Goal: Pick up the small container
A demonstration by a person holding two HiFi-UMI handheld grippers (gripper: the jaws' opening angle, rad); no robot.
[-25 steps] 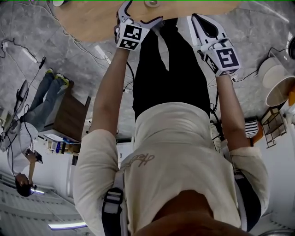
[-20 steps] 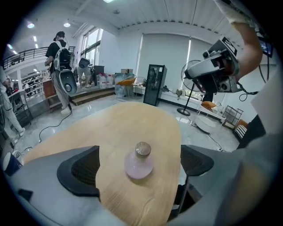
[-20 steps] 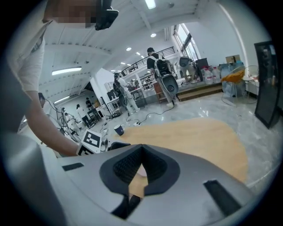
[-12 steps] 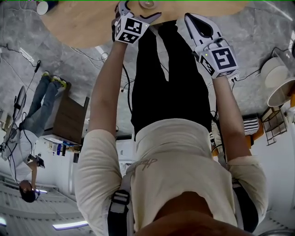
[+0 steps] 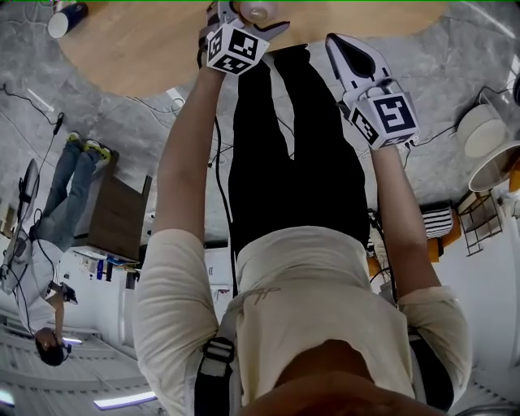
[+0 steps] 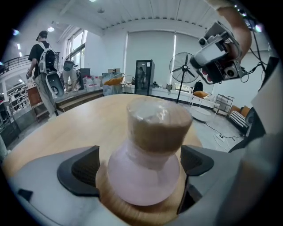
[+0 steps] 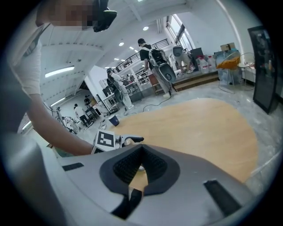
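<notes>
The small container (image 6: 150, 145) is a pale pink flask with a film-wrapped cork top, standing on a round wooden coaster on the wooden table (image 6: 66, 132). It fills the space between the jaws of my left gripper (image 6: 139, 165), which is open; a dark pad sits close on each side. In the head view the container (image 5: 256, 10) is at the top edge, framed by the left gripper (image 5: 250, 18). My right gripper (image 5: 345, 45) is shut and empty, held off the table edge to the right. Its own view shows its pads (image 7: 139, 170) meeting and the left gripper (image 7: 106, 140) beyond.
A blue and white cup (image 5: 63, 18) stands at the table's (image 5: 146, 41) far left. Below are a brown cabinet (image 5: 118, 215), floor cables, a person (image 5: 49, 211) standing nearby, and white round objects (image 5: 487, 138) at the right. A fan (image 6: 183, 70) stands behind the table.
My left gripper has moved forward over the table until its jaws flank the container. The right gripper has shifted only slightly.
</notes>
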